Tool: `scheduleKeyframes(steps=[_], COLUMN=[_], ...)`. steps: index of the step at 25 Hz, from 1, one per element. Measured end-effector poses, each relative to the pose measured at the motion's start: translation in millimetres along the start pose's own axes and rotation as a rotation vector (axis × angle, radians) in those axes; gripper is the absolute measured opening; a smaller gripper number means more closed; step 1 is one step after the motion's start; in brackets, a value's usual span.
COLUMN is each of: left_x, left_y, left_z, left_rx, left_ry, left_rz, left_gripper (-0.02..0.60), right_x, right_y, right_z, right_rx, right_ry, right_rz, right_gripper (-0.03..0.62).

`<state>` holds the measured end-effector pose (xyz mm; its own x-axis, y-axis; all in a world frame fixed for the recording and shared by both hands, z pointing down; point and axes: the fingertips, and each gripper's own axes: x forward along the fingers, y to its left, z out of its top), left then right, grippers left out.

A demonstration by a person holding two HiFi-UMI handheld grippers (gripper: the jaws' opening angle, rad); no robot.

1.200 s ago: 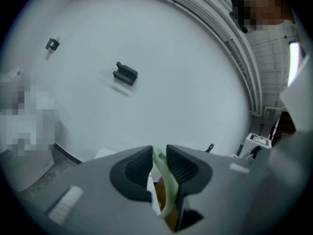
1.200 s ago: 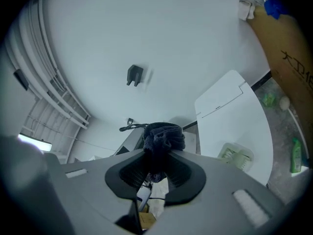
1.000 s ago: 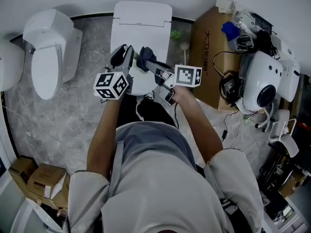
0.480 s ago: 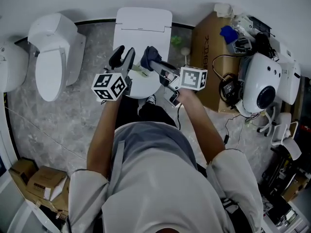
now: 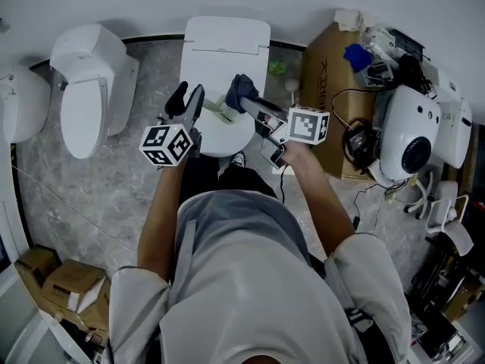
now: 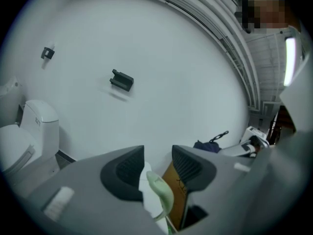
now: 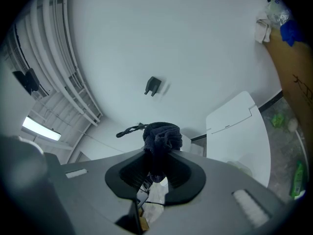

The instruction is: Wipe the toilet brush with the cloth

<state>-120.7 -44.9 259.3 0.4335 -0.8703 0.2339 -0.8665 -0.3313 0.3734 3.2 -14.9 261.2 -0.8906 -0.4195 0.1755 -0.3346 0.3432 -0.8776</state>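
Brush and cloth held over the white toilet (image 5: 227, 44).
Above the left half of the toilet lid, the left gripper (image 6: 157, 161) has its jaws narrowed onto the pale green handle of the toilet brush (image 6: 159, 197), which reaches across the lid toward the right. Above the lid's right half, the right gripper (image 7: 155, 168) is clamped on a bunched dark cloth (image 7: 163, 135) that sticks out past its jaws, just beside the brush; whether they touch cannot be told. A cardboard box (image 5: 324, 59) stands right of the toilet.
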Motion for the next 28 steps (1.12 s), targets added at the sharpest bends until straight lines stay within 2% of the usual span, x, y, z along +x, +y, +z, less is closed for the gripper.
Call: scheduleKeyframes(steps=[4, 11, 18, 23, 28], left_x=[-7, -39, -72, -90, -109], left_y=[0, -16, -45, -71, -82], left_z=[5, 38, 62, 78, 91], left_rx=[0.000, 0.009, 0.024, 0.020, 0.036], left_ry=[-0.024, -0.124, -0.167, -0.162, -0.173], left_rz=[0.013, 0.016, 0.001, -0.050, -0.039], left_gripper=[0.000, 0.000, 0.000, 0.000, 0.000], right_x=[-4, -15, -30, -49, -65], right_y=[3, 16, 44, 72, 93], right_z=[1, 4, 10, 26, 37], right_rx=[-0.007, -0.077, -0.277, -0.461, -0.598], right_ry=[0.002, 0.001, -0.008, -0.038, -0.066], right_rz=[0.010, 0.013, -0.047, -0.119, -0.175], right_gripper=[0.072, 0.072, 0.072, 0.072, 0.072])
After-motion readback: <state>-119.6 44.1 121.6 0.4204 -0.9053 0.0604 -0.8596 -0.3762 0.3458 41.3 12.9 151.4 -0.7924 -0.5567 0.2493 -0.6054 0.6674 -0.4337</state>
